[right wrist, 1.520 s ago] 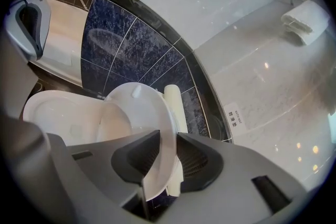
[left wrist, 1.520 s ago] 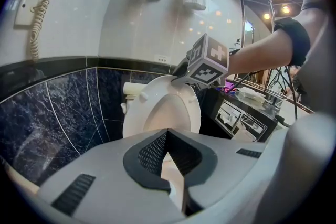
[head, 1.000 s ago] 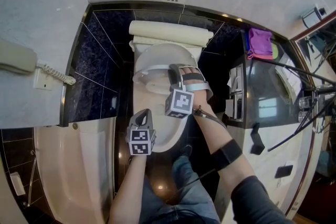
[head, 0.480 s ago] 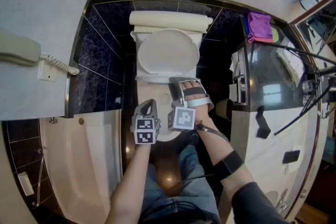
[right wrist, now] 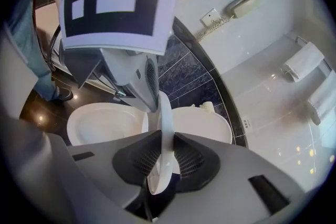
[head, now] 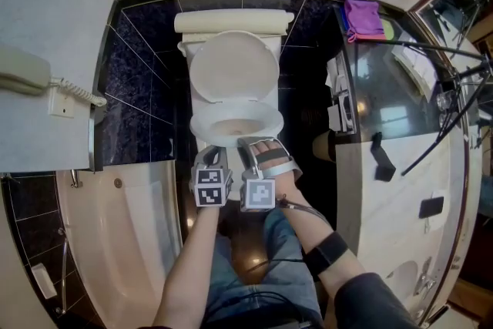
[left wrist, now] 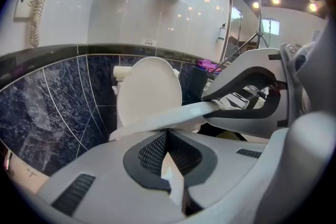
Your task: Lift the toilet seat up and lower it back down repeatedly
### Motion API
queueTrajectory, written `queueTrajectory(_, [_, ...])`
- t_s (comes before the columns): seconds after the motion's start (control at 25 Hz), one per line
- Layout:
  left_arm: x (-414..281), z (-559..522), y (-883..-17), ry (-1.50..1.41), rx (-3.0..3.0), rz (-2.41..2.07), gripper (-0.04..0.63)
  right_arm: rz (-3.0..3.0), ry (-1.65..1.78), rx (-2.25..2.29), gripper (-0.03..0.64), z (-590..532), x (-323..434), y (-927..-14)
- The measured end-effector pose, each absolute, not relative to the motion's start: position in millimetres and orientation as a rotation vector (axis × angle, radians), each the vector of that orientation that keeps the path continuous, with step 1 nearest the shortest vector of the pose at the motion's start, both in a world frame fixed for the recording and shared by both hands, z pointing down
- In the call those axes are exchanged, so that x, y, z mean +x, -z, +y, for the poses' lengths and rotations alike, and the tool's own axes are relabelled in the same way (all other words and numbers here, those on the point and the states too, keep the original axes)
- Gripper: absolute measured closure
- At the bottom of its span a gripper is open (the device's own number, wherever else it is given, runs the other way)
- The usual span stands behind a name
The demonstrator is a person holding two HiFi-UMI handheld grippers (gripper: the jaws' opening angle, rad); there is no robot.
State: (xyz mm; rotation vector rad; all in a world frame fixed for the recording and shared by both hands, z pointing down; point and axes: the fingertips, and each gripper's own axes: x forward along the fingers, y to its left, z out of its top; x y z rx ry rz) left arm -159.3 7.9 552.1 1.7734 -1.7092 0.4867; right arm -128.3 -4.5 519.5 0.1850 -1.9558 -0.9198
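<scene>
We had the right gripper (head: 248, 145) pinched on the toilet seat (right wrist: 165, 113) at its front rim, mid-frame, to swing it on its hinge; the left gripper (left wrist: 167, 136), closed and empty, sat alongside.

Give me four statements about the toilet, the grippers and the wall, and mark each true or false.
1. The right gripper is clamped on the rim of the toilet seat. True.
2. The lid is shut down over the bowl. False: it stands upright against the tank.
3. A corded phone hangs on the wall at the left of the head view. True.
4. The left gripper grips the seat too. False: nothing is between its jaws, and the seat passes beyond its tips.
</scene>
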Motion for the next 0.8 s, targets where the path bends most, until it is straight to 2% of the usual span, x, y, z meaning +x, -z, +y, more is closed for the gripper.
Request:
queueTrajectory(0.56, [-137,74,-604,-0.531,1.744,-1.657,0.595,-1.948,0.794,0.131,0.520,69,-89,-557])
queueTrajectory(0.64, [-134,78,-604,-0.526,1.744,-1.650,0.595,-1.958,0.788,0.142,0.550,75,-85,-557])
queueTrajectory(0.68, [-134,80,-606,-0.529,1.741,-1.647,0.595,-1.970,0.783,0.158,0.597,77,-83,-555])
queueTrajectory(0.8, [-132,92,-622,-0.553,1.728,-1.640,0.595,-2.000,0.726,0.235,0.600,74,-71,-552])
